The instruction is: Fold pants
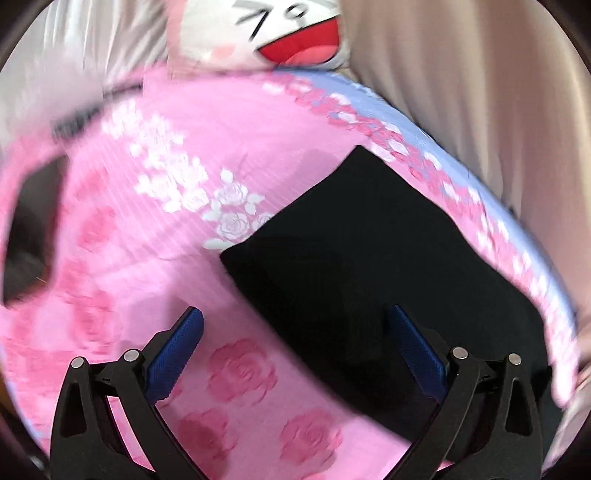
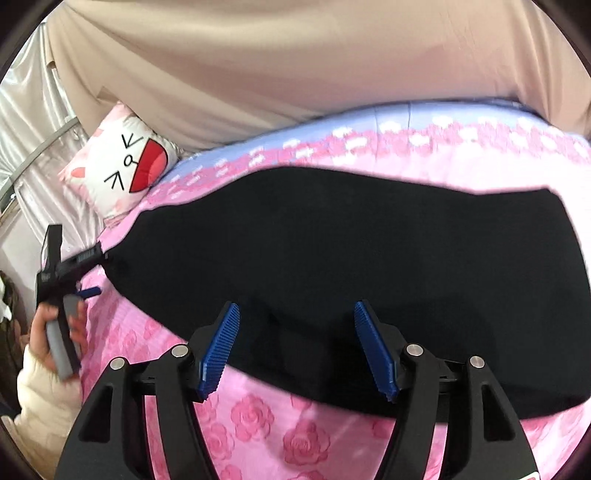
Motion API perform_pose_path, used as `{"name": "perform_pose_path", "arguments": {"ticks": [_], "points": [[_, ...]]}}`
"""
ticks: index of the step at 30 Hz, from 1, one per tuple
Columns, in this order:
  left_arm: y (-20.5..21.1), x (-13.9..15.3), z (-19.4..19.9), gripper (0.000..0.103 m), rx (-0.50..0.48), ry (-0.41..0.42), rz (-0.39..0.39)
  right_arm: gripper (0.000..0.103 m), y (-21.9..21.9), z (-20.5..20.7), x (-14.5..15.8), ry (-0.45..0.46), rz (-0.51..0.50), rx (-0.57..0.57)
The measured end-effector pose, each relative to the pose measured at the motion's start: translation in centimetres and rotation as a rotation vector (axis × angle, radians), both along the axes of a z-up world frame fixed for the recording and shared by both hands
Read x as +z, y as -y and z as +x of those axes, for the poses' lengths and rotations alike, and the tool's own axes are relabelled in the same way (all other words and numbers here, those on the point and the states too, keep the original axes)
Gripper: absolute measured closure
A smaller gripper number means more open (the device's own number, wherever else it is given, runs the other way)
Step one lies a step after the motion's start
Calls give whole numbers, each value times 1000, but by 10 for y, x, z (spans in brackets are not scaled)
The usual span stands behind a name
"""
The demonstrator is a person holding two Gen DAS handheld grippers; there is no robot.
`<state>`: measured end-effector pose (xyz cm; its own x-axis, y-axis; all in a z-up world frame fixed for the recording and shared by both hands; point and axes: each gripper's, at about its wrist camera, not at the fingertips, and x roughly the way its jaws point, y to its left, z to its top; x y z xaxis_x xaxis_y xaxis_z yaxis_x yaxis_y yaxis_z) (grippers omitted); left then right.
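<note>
The black pants [image 2: 369, 258] lie flat and folded lengthwise on a pink rose-patterned bedspread [image 2: 258, 424]. My right gripper [image 2: 295, 314] is open, its blue pads hovering over the near edge of the pants. My left gripper [image 1: 295, 317] is open above the bedspread at one end of the pants [image 1: 369, 258]; its right pad overlaps the black cloth. In the right wrist view the left gripper [image 2: 92, 273] shows at the left end of the pants, held by a hand. Neither gripper holds anything.
A white cartoon-face pillow [image 2: 125, 166] lies at the head of the bed, also seen in the left wrist view [image 1: 280, 33]. A beige curtain [image 2: 295, 74] hangs behind the bed. The bedspread has a lilac border [image 2: 406, 118] along its far edge.
</note>
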<state>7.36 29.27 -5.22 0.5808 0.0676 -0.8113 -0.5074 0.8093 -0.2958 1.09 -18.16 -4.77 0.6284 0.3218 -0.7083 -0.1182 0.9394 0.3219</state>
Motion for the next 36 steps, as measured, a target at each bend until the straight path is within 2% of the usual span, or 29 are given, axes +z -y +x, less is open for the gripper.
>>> {"name": "perform_pose_path", "arguments": {"ticks": [2,3,4,5,6,7,8,9,11,13,15,17,19,21,22,23,24,25,26,28,31,33,34,35,36], "points": [[-7,2,7,7,17,86,-53,37,2,-4,-4,14,19,-14],[-8,0,14,7,3,90,-81,35,4,-5,-5,20,34,-25],[-8,0,19,15,11,80,-65,35,8,-8,-6,31,55,-46],[-4,2,26,29,14,70,-13,35,10,-9,-6,37,67,-60],[1,4,32,76,-22,62,15,35,16,-12,-6,44,83,-84],[6,5,39,82,-87,59,-9,35,17,-13,-6,52,98,-102],[13,13,39,82,-86,65,8,35,20,-14,-5,56,110,-108],[24,25,37,82,-106,82,53,35,26,-19,-4,74,123,-125],[69,63,29,82,-216,160,178,35,34,-25,-2,101,134,-151],[117,94,19,82,-328,243,237,34,49,-33,1,127,169,-188],[187,122,6,82,-509,323,257,30,65,-41,3,138,189,-229],[250,129,-8,80,-668,363,264,30,80,-48,4,148,191,-265],[309,116,-19,74,-809,352,268,30,97,-57,6,154,195,-307],[366,75,-26,68,-931,247,276,29,112,-65,6,147,195,-346],[379,61,-25,65,-953,201,287,29,122,-70,4,141,196,-370],[396,38,-27,60,-963,122,307,29,128,-73,4,139,202,-378],[403,24,-28,57,-963,83,312,29,133,-77,3,140,216,-381],[403,17,-30,45,-951,91,325,29,138,-80,3,141,223,-383],[403,19,-38,26,-930,127,358,29,141,-82,4,144,217,-383],[401,28,-50,6,-889,173,406,29,143,-82,6,144,203,-373],[391,54,-70,6,-866,271,459,29,145,-77,13,150,240,-345],[379,72,-80,5,-828,325,534,29,141,-67,19,150,279,-302],[370,80,-81,5,-805,343,568,27,135,-59,22,144,294,-269],[360,84,-81,5,-770,342,620,19,128,-51,23,127,298,-235],[355,84,-77,5,-728,328,673,16,122,-41,22,106,295,-205]]}}
